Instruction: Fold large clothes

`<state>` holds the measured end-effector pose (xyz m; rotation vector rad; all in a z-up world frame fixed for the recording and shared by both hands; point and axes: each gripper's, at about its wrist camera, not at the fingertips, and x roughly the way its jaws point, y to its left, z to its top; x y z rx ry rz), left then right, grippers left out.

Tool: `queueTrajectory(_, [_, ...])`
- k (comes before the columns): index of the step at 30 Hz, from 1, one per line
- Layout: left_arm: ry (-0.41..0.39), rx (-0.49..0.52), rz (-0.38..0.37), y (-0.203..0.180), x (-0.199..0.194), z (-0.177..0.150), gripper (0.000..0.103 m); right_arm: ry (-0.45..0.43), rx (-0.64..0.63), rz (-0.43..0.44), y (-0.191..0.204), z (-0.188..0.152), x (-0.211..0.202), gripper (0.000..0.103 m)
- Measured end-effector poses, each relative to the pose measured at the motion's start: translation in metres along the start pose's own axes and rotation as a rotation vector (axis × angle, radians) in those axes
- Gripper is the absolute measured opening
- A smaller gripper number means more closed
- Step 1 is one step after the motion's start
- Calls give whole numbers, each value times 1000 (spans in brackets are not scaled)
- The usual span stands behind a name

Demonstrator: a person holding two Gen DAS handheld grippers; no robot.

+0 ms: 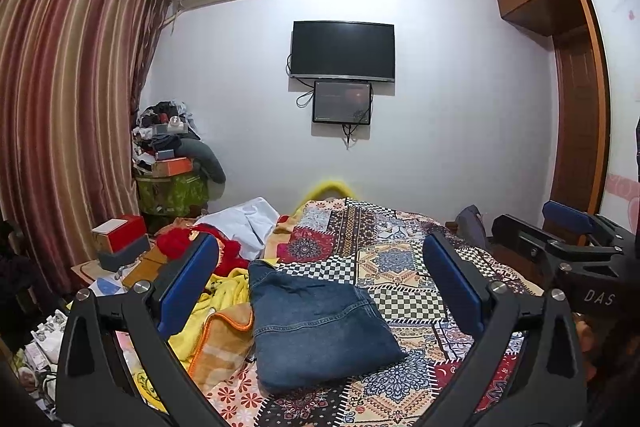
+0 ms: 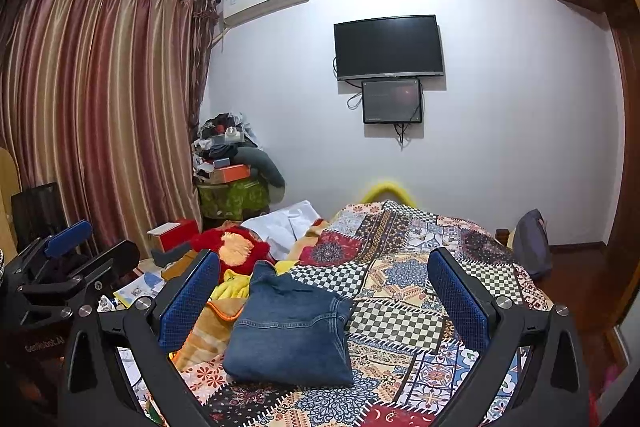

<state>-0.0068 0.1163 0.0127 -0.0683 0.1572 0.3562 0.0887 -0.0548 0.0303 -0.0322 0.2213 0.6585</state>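
A pair of blue denim jeans (image 1: 318,327) lies folded into a compact bundle on the bed (image 1: 404,267), resting on the patchwork bedspread (image 2: 404,311) near the bed's left half. Both tongs hang above the bed with nothing between their blue pads: the left tongs (image 1: 320,307) are spread wide, with the jeans seen in the gap between the fingers, and the right tongs (image 2: 324,311) are spread just as wide over the same bundle. In the left wrist view the right tongs also show at the right edge, beside the bed and apart from the jeans. The folded bundle's near edge is a rounded fold; its far end tapers toward a narrow denim corner that points at the far wall. Just left of the jeans, touching or nearly touching them, lie an orange-trimmed striped blanket (image 1: 222,343) and a yellow cloth (image 2: 234,289), with a red garment (image 2: 234,247) and a white cloth (image 1: 244,223) farther back on that side. To the right of the jeans the bedspread stretches bare to the bed's right edge, where a grey bag (image 2: 532,243) stands on the floor. Beyond the bed's foot, the wall carries a dark television (image 2: 389,47) with a smaller screen (image 2: 392,101) under it. Striped curtains (image 1: 68,99) close off the left side, with a heap of clutter (image 2: 230,163) in the corner.
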Motion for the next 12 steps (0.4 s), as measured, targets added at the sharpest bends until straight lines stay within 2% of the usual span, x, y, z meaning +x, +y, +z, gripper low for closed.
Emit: queueTrajectory(12, [9,-11,-7,4,1,1,103,4,7,-2,8,2,2,103])
